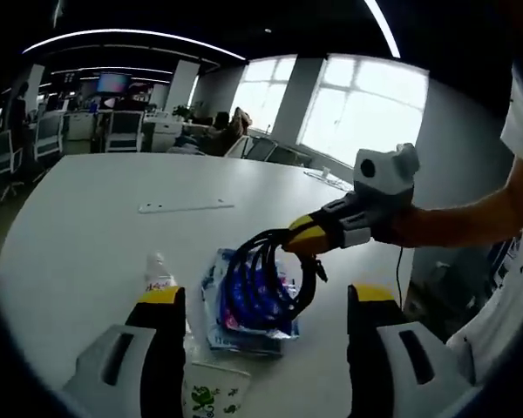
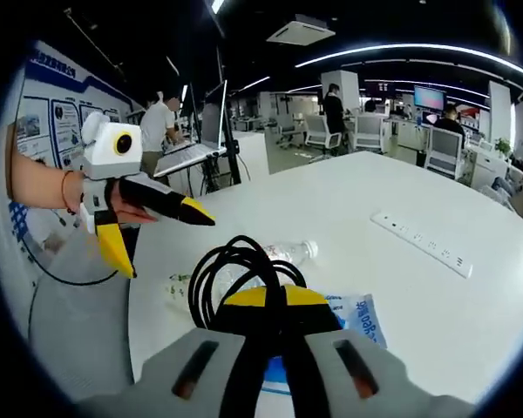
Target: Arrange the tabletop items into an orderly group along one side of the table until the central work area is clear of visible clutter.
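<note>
Right gripper (image 1: 298, 240), jaws clamped on the black cable coil (image 1: 270, 279), carries it above the blue packet (image 1: 248, 326); left gripper (image 2: 152, 222) jaws apart; next, set it toward the worktop (image 1: 87, 235) edge at 6 o'clock

The white table (image 1: 87, 235) bears a power strip (image 1: 186, 206), clear bottle (image 1: 161, 277) and blue packet (image 1: 222, 318).

My jaws are grey with yellow tips and black inner faces. The cable (image 1: 270, 279) is black. The packet (image 1: 248, 305) is blue with pink print. The bottle (image 1: 170, 300) is clear with a green-printed label. The counter (image 1: 113, 226) and power strip (image 2: 423, 242) are white.
</note>
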